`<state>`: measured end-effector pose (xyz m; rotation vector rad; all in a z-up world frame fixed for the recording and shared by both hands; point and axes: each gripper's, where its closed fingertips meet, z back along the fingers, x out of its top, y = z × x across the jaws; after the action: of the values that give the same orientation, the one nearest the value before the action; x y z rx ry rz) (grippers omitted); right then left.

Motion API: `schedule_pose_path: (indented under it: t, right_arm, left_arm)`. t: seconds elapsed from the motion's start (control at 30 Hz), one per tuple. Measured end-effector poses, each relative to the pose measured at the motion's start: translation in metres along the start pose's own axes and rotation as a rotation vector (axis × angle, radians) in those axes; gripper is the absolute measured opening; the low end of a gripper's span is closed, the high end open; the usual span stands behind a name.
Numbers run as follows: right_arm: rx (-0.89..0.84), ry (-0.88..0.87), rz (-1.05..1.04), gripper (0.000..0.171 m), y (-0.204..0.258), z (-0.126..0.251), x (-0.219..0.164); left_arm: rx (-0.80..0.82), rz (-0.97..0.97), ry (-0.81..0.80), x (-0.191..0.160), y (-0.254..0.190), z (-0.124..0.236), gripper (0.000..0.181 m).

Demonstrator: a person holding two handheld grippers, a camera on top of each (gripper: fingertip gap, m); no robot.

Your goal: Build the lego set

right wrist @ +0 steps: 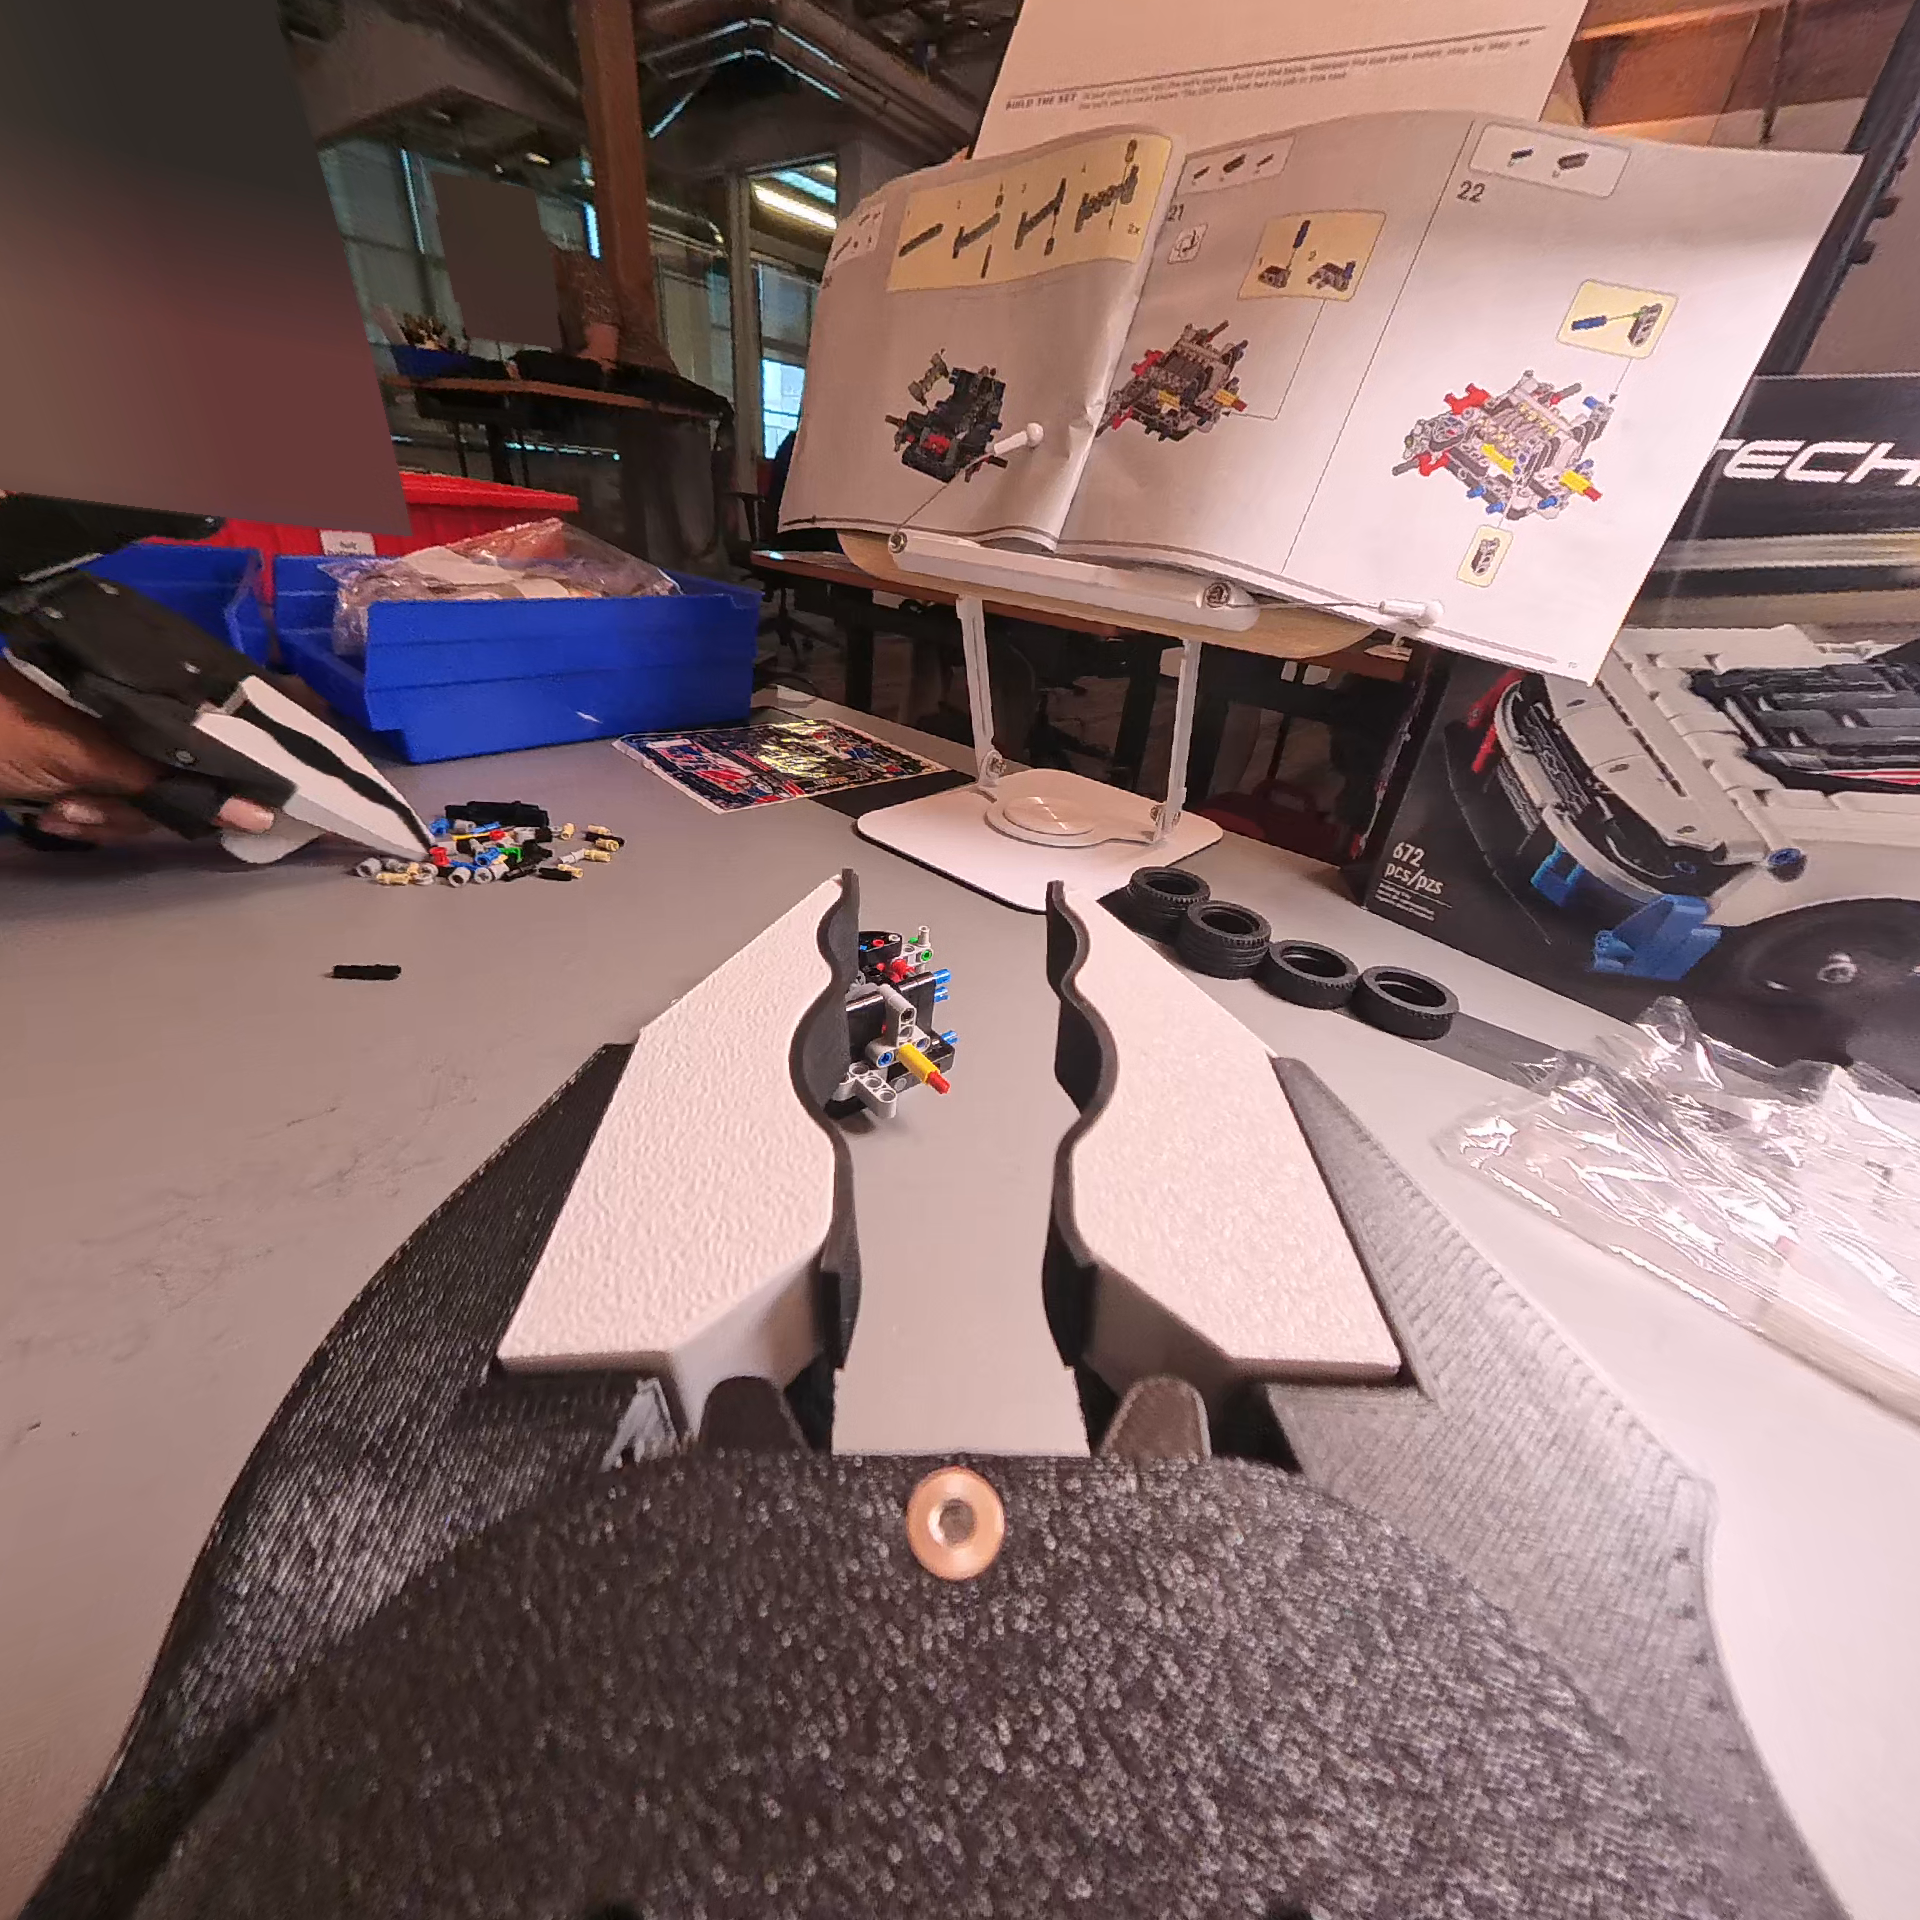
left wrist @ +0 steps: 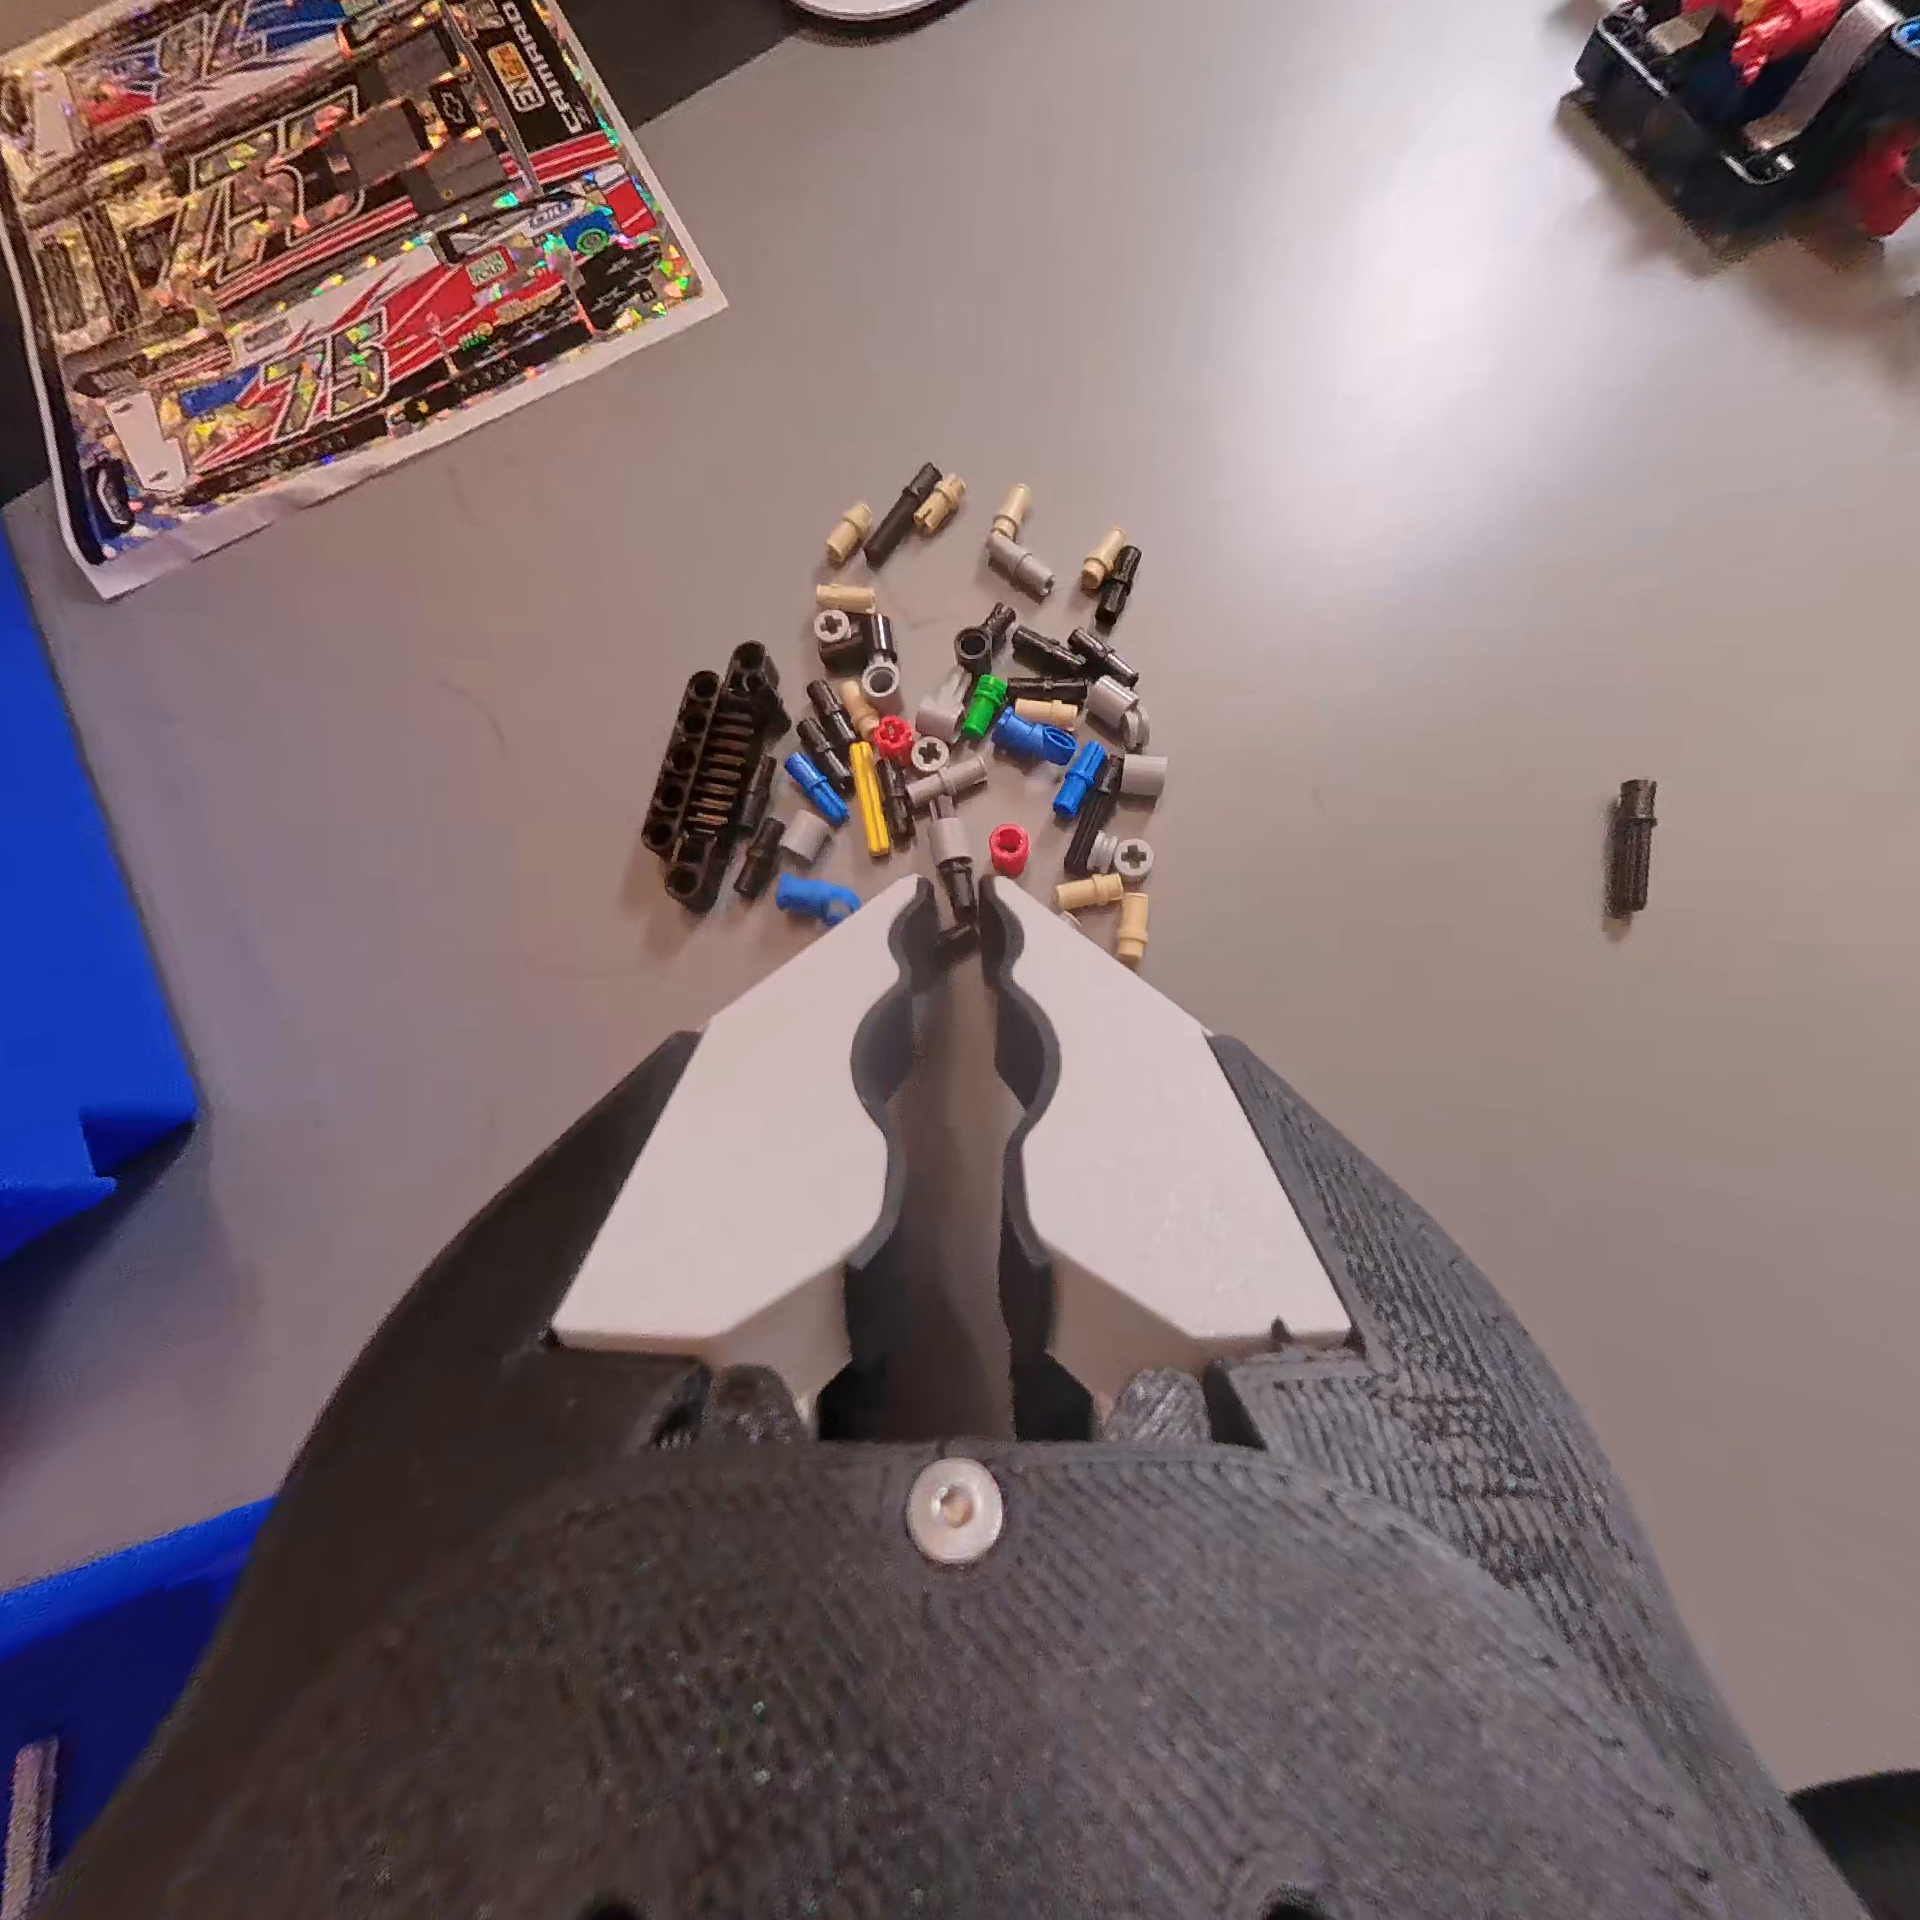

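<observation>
In the left wrist view my left gripper [left wrist: 953,896] is at the near edge of a pile of small pins and connectors [left wrist: 935,717] on the grey table. Its tips are closed on a black pin [left wrist: 954,920] that sticks out of a grey connector [left wrist: 948,837]. The same gripper [right wrist: 421,844] shows at the left of the right wrist view, tips down at the pile [right wrist: 509,847]. My right gripper [right wrist: 951,888] is open and empty, low over the table. The partly built black assembly [right wrist: 896,1023] stands beyond it, seen between the fingers, and shows at the top right of the left wrist view [left wrist: 1756,125].
A lone black pin [left wrist: 1633,847] lies right of the pile. A sticker sheet [left wrist: 312,260] and blue bins [right wrist: 520,644] are at the left. The instruction booklet [right wrist: 1299,364] rests on a white stand; several black tyres [right wrist: 1288,966], the set's box [right wrist: 1662,810] and a plastic bag [right wrist: 1714,1164] sit at the right. The gap from one gripper's tips to the other's is roughly 40 cm.
</observation>
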<state>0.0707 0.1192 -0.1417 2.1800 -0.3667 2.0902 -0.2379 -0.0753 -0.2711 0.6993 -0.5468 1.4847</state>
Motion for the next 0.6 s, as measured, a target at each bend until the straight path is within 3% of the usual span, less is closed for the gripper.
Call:
schedule_pose_path:
  t: [0.17, 0.33, 0.47, 0.6]
  right_arm:
    - [0.005, 0.001, 0.003, 0.033, 0.001, 0.001, 0.0]
    - [0.069, 0.024, 0.033, 0.032, 0.017, -0.005, -0.004]
    - [0.393, 0.126, 0.028, 0.033, 0.094, -0.03, -0.02]
    - [0.645, 0.219, 0.302, 0.033, 0.166, -0.054, -0.043]
  left_arm:
    - [0.044, -0.068, -0.002, 0.002, 0.005, -0.001, 0.002]
    - [0.023, -0.204, -0.104, 0.026, -0.011, 0.022, 0.002]
    - [-0.177, -0.29, -0.218, 0.051, -0.069, 0.038, 0.002]
    - [-0.34, -0.395, -0.244, 0.055, -0.122, 0.045, 0.002]
